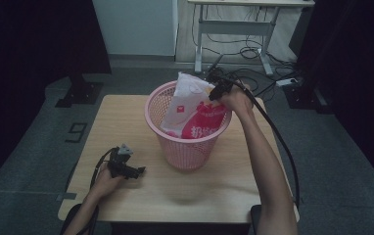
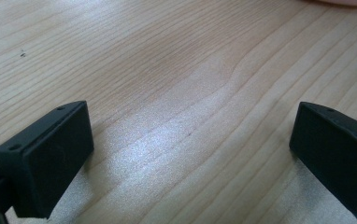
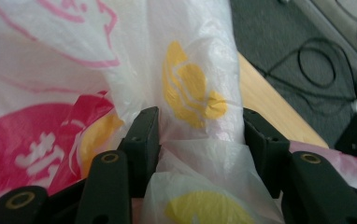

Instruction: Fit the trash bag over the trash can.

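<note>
- Wooden table [image 1: 126, 122] sits mid-frame on grey floor, with desk legs and cables at the upper right of the high view.
- Pink mesh basket [image 1: 187, 147] stands at the table's centre.
- White and pink plastic bag [image 1: 190, 105] sits in the basket, its top poking above the rim.
- Right gripper [image 1: 218, 88], at the basket's far right rim, has the bag's bunched edge [image 3: 200, 135] between its jaws; they are part closed around the film, though how firmly they pinch cannot be told.
- Left gripper [image 1: 138, 170] rests low at the lower left, jaws spread wide over bare wood, gripping nothing.
- Risk, as a judgement: the thin, slippery film could slide out of a loose pinch or tear under pull.
- With nothing steadying it, the light basket could tip or drag along if the bag catches on its rim.
</note>
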Demonstrator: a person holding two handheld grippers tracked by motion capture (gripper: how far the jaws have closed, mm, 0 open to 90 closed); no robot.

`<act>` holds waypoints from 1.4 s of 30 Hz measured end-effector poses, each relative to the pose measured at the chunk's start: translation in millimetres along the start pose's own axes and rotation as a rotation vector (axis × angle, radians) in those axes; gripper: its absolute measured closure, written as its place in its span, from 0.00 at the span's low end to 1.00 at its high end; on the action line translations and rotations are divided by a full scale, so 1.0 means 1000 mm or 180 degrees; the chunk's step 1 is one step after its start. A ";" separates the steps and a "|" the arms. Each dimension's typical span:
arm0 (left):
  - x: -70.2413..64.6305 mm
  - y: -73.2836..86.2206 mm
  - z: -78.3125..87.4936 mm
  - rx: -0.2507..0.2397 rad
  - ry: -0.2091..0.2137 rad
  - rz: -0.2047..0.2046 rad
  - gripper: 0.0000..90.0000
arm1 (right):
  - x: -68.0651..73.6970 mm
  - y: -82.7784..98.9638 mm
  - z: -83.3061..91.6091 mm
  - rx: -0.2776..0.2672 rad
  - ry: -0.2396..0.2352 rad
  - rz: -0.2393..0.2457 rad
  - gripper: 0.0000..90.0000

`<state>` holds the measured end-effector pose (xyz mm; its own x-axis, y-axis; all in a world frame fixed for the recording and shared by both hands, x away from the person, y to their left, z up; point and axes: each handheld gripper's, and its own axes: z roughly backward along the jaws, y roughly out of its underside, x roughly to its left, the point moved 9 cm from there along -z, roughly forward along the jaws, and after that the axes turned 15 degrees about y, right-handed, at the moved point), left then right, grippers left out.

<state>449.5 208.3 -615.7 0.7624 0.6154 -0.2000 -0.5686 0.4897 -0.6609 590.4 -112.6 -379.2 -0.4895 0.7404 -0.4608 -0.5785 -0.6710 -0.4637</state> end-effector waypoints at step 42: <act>-0.001 -0.001 -0.001 0.0001 0.0012 -0.0008 0.00 | -0.009 0.015 0.001 0.0175 -0.0184 -0.0136 0.50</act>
<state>449.4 206.9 -615.7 0.7651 0.6118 -0.2011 -0.5667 0.4914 -0.6613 585.7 -129.4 -381.7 -0.4995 0.7704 -0.3962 -0.6338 -0.6368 -0.4391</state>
